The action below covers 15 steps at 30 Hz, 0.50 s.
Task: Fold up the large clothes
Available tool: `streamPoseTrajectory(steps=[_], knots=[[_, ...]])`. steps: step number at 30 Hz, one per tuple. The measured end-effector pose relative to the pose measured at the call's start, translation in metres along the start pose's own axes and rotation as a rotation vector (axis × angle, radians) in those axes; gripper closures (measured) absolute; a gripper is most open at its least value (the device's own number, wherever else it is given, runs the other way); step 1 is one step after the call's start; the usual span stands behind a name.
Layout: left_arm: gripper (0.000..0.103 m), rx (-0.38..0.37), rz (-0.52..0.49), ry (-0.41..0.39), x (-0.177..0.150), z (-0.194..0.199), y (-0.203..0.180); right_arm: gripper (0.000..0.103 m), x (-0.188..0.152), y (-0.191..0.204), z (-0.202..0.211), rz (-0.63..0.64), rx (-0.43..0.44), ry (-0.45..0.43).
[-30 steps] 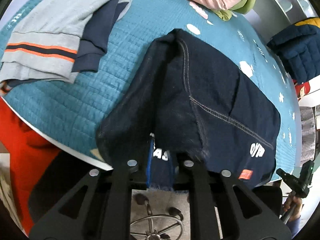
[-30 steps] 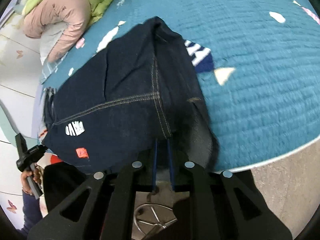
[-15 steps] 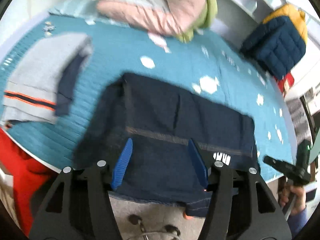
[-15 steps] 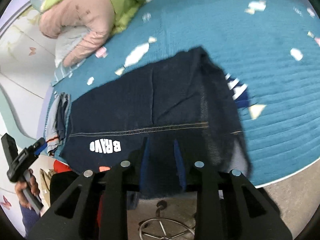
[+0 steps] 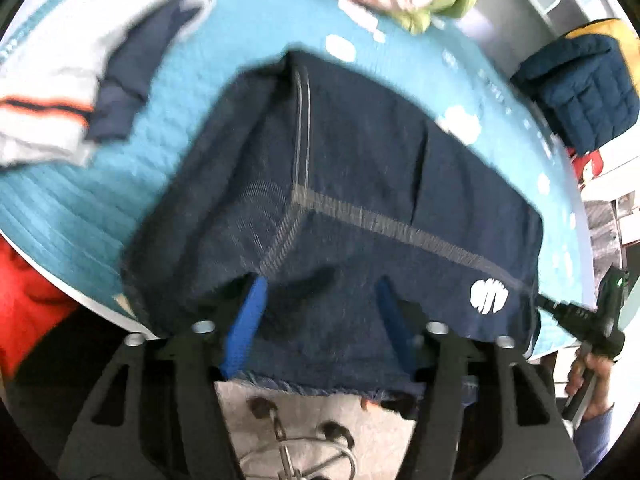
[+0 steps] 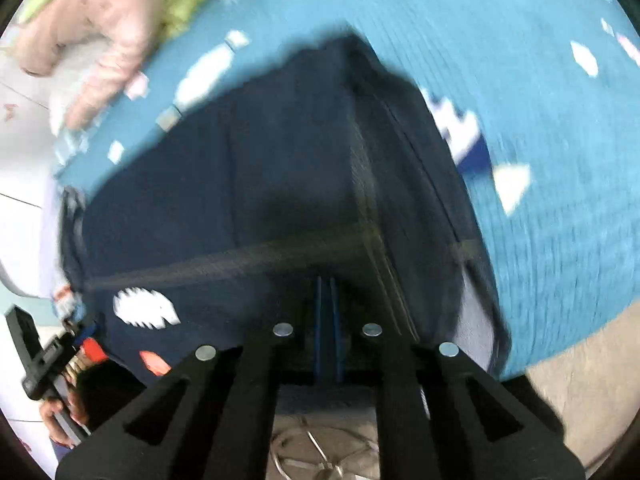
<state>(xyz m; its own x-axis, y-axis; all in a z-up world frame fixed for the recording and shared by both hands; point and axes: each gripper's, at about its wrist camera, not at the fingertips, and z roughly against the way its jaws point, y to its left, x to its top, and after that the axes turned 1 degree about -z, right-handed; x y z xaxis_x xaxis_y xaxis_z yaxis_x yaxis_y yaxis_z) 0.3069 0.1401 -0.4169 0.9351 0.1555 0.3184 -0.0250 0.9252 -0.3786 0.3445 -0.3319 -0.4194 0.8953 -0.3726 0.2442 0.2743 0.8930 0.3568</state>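
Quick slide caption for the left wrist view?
Open left gripper over folded dark jeans on the teal quilt.

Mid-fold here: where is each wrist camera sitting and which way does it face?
Left wrist: behind the open left gripper, facing across the dark navy denim garment on the teal quilted bed cover; person's right hand at lower right.
Right wrist: behind the right gripper, closed on the garment's hem; left hand at lower left.
Shared: garment, cover.

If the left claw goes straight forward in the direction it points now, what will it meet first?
Most likely the dark navy denim garment: the open left claw already straddles its near edge, so cloth lies directly ahead. The frame is blurred, so depth is uncertain.
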Motion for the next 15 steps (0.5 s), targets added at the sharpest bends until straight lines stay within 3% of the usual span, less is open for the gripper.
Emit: streamPoseTrajectory(steps=[2,6,9,11,13,15], knots=[[0.033,0.044,-0.013,-0.053,0.005,0.012,0.004,0.097,0.026,0.004,0.000,-0.014,0.014,-0.050],[0.029,0.117,-0.030,-0.084,0.010,0.022,0.017,0.097,0.063,0.001,-0.020,-0.063,0.059,-0.078],[0.028,0.139,-0.008,-0.066,0.010,0.018,0.034,0.101,0.077,-0.009,-0.056,-0.090,-0.010,-0.027],[0.028,0.135,0.032,-0.056,0.011,0.011,0.046,0.103,0.079,-0.023,-0.079,-0.136,-0.007,0.016],[0.028,0.124,0.064,-0.047,0.009,0.007,0.058,0.103,0.082,-0.025,-0.083,-0.159,-0.010,0.019],[0.028,0.117,0.091,-0.040,0.008,0.003,0.067,0.103,0.082,-0.010,-0.077,-0.127,-0.077,0.011]])
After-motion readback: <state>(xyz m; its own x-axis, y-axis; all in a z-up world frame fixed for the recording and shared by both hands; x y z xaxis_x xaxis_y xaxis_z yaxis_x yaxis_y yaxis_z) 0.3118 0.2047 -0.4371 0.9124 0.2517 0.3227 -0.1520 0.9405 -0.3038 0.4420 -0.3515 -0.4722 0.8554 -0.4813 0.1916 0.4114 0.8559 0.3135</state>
